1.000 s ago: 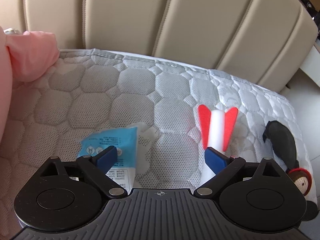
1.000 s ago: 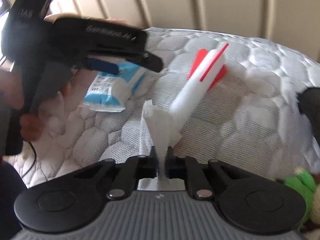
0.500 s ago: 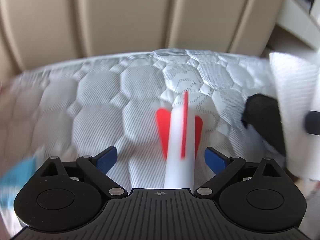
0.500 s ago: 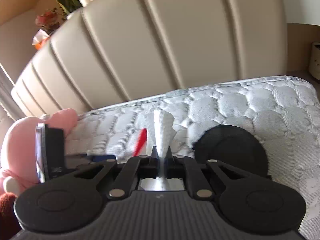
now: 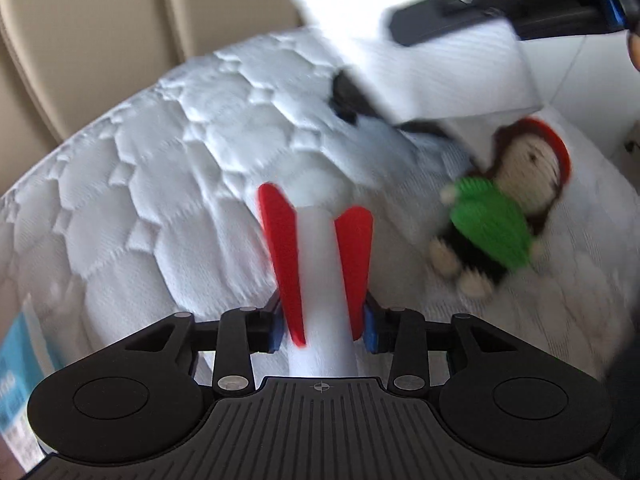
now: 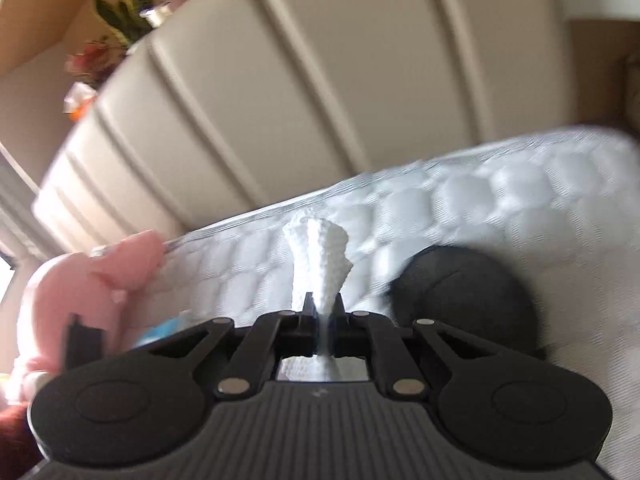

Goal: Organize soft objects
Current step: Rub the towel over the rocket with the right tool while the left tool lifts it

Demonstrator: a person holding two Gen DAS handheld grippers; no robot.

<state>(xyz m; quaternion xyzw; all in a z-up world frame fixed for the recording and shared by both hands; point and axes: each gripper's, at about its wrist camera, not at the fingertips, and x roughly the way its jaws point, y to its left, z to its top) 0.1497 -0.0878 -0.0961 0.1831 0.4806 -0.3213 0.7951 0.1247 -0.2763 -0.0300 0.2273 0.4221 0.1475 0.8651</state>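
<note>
A white foam rocket with red fins (image 5: pixel 320 264) lies on the quilted white mattress (image 5: pixel 160 184), pointing away from me. My left gripper (image 5: pixel 322 328) is closing around it, and its blue pads touch the red fins on both sides. My right gripper (image 6: pixel 322 312) is shut on a white embossed paper tissue (image 6: pixel 320 256) and holds it above the bed. In the left wrist view that tissue (image 5: pixel 420 52) hangs as a broad white sheet at the upper right.
A knitted doll in a green top and red cap (image 5: pixel 504 220) lies right of the rocket. A black round soft thing (image 6: pixel 464 296) sits behind it. A pink plush (image 6: pixel 92 280) and a blue packet (image 5: pixel 20 360) are at the left. A beige padded headboard (image 6: pixel 320 80) backs the bed.
The left gripper swung right from the blue packet to the rocket and its jaws came in onto the fins. The right gripper lifted the tissue up and away to the right.
</note>
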